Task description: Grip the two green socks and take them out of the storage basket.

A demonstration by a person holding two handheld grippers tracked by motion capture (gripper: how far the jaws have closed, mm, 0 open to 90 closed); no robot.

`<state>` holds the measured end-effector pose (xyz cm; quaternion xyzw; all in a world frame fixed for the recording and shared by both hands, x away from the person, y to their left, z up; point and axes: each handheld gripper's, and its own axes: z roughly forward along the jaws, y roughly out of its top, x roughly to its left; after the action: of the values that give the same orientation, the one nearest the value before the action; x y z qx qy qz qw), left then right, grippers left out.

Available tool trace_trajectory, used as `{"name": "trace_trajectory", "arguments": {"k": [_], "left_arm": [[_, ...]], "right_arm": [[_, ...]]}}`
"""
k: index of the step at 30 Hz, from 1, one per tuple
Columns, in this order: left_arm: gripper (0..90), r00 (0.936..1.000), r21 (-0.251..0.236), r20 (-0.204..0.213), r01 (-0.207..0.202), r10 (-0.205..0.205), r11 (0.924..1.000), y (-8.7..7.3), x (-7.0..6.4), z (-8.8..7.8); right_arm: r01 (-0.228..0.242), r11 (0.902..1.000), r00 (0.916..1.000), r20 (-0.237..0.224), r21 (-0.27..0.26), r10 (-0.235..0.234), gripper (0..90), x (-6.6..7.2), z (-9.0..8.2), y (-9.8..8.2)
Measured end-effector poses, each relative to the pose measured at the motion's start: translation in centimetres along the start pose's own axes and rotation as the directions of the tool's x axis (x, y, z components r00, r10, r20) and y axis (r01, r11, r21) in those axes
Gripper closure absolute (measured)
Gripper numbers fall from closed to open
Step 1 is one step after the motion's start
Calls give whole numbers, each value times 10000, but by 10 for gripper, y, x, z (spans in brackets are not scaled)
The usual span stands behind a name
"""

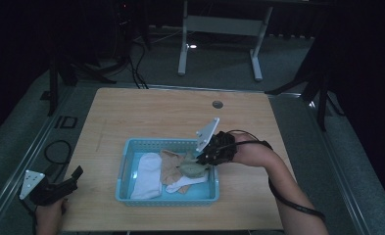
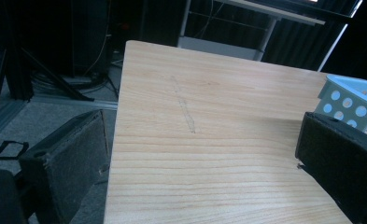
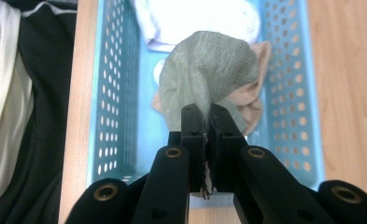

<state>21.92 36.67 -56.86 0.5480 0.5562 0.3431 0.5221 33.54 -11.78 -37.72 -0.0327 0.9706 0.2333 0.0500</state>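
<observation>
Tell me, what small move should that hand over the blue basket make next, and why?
Probably lift a little higher. The right gripper has its jaws pinched shut on the grey-green sock, whose lower part hangs inside the blue basket, close above the peach sock and white socks. Raising it should free it before carrying it over the rim.

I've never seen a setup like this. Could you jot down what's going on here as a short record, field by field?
Setting: wooden table in a dim room
Container: light blue perforated basket on the table
Contents: white sock, peach-coloured sock, more white fabric beneath
Right gripper: shut on a grey-green sock, held above the basket
Left gripper: open, holding nothing, at the table's left edge, apart from the basket
Work in hand: apparently picking the grey-green sock out of the basket
</observation>
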Motion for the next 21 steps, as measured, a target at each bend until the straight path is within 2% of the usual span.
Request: {"name": "trace_trajectory", "arguments": {"k": [6,10,15,21], "left_arm": [[24,10000,-7,5,1,-1,10000,0,0,0],[24,10000,-13,9,2,-2,10000,0,0,0],[24,10000,-10,-9,-20,20,10000,0,0,0],[24,10000,9,-28,-28,28,10000,0,0,0]], "right_arm": [[-283,9993,9988,390,-237,292,858,-6,-17,-8],[-740,9965,9944,726,-391,767,858,-11,-30,-21],[-1067,9933,9881,1063,-444,1109,858,-12,-39,-37],[-1582,9865,9788,1249,-430,1624,857,-15,-47,-59]]}}
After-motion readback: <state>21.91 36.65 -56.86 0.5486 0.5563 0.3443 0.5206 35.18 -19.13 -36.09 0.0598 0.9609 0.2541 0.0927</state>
